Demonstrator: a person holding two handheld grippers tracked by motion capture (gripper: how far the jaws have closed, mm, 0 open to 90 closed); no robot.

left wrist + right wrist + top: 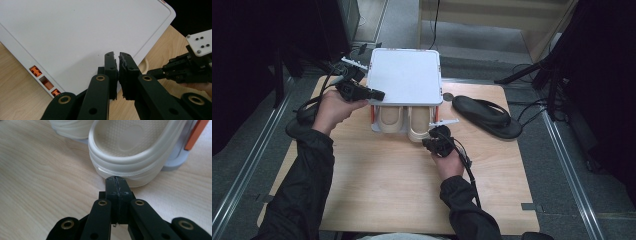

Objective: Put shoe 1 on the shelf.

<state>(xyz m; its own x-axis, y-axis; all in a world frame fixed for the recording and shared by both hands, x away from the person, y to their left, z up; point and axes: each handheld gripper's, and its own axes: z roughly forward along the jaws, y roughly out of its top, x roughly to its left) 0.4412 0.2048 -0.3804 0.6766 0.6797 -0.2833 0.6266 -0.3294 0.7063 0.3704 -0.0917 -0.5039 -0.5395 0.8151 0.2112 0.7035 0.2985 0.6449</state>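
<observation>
Right gripper (117, 180) clenched empty at cream slipper's heel (130, 167) (rack's front edge); left gripper (119, 62) clenched over white rack top (75, 32)

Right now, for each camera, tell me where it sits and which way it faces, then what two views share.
High view: above the person's side of the table, facing forward and down on the white rack, cream slippers and a black sandal; both forearms come in from the bottom.
Left gripper view: on the left gripper, looking along its near-shut jaws over the rack's top.
Right gripper view: on the right gripper, looking along its shut jaws at a cream slipper's heel.
Shared: the right gripper views and high view both show that slipper.
</observation>
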